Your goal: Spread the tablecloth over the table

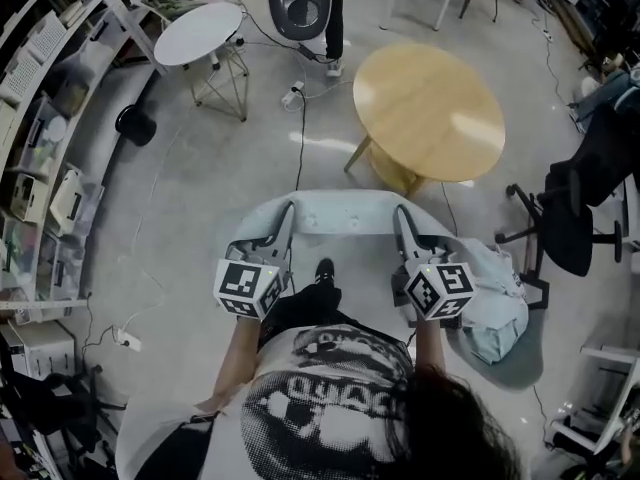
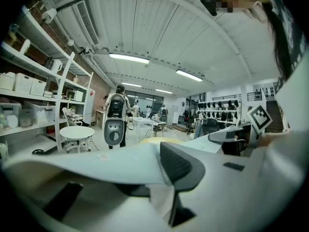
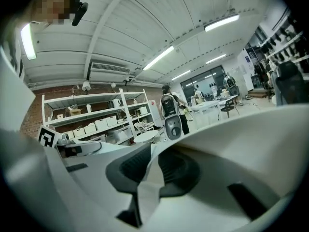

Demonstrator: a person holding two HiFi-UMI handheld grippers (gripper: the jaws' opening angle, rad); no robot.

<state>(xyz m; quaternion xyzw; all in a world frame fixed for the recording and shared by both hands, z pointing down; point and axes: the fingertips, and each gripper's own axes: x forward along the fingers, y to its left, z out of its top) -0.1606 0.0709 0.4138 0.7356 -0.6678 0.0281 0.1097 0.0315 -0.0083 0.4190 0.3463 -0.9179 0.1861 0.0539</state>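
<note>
Grey concrete floor (image 1: 200,168); shelving (image 1: 40,168) left (boxes stacked); white side table (image 1: 198,33); strip lights (image 2: 129,58).

white round table (image 1: 198,33): upper left | shelves (image 1: 45,183): left edge | black office chair (image 1: 572,213): right side

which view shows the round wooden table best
The head view: the whole round wooden table shows from above, bare, beyond the tablecloth. The left gripper view shows only a yellow sliver of it over the cloth edge. The right gripper view doesn't show it.
</note>
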